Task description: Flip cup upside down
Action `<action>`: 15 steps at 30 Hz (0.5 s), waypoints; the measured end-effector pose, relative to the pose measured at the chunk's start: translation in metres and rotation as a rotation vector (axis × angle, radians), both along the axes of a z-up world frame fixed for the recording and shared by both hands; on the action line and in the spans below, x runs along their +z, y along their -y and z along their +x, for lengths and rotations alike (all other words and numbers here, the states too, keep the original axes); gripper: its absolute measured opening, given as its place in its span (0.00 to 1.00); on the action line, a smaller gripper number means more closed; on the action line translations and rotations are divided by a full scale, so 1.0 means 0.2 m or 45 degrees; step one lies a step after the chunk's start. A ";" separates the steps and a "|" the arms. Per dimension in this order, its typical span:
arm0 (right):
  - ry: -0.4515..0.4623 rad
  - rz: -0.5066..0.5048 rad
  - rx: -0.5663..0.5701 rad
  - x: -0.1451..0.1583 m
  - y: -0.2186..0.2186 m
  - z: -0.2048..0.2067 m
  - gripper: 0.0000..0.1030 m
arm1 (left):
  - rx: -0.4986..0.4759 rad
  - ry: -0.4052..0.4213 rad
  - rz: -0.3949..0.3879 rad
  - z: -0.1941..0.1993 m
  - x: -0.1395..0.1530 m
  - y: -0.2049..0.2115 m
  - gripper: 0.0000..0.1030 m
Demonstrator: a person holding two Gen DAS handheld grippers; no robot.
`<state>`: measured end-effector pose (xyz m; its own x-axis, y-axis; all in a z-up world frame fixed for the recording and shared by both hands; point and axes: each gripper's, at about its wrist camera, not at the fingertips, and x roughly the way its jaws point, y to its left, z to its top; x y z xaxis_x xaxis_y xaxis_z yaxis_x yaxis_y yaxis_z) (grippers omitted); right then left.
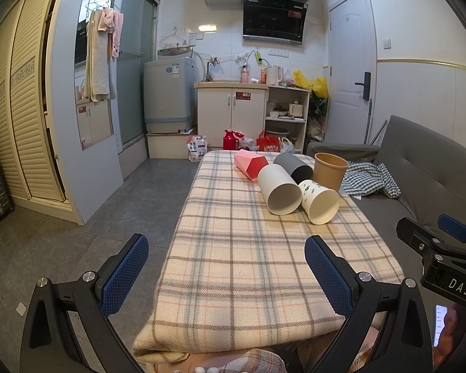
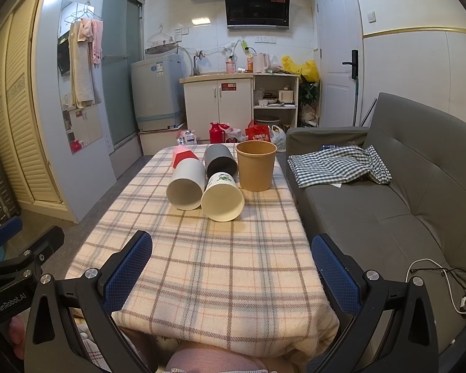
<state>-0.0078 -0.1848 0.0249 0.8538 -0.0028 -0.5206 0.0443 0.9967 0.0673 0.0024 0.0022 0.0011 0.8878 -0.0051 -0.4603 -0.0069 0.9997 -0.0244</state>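
Several cups sit at the far end of a plaid-covered table point(image 1: 233, 264) point(image 2: 208, 264). A brown paper cup point(image 1: 330, 171) point(image 2: 256, 165) stands upright, mouth up. A white cup point(image 1: 279, 193) point(image 2: 187, 188), a white paper cup with green print point(image 1: 319, 201) point(image 2: 223, 197), a grey cup point(image 1: 293, 163) point(image 2: 220, 159) and a pink cup point(image 1: 250, 164) point(image 2: 183, 155) lie on their sides. My left gripper point(image 1: 226, 272) is open and empty over the table's near end. My right gripper point(image 2: 231, 272) is open and empty, also at the near end, well short of the cups.
A grey sofa point(image 2: 388, 217) with a checked cloth point(image 2: 338, 164) runs along the table's right side. A white cable point(image 2: 444, 279) lies on its seat. Kitchen cabinets point(image 1: 233, 112), a washing machine point(image 1: 167, 93) and bags on the floor stand beyond the table.
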 end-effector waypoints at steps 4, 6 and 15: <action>-0.001 0.000 -0.001 -0.02 0.00 0.01 1.00 | 0.001 -0.001 0.001 0.00 0.00 0.00 1.00; -0.002 0.001 -0.001 -0.02 0.00 0.01 1.00 | 0.000 -0.001 0.001 0.00 0.00 0.00 1.00; -0.003 0.002 -0.003 -0.01 0.01 0.01 1.00 | 0.000 -0.002 0.000 0.00 0.00 0.00 1.00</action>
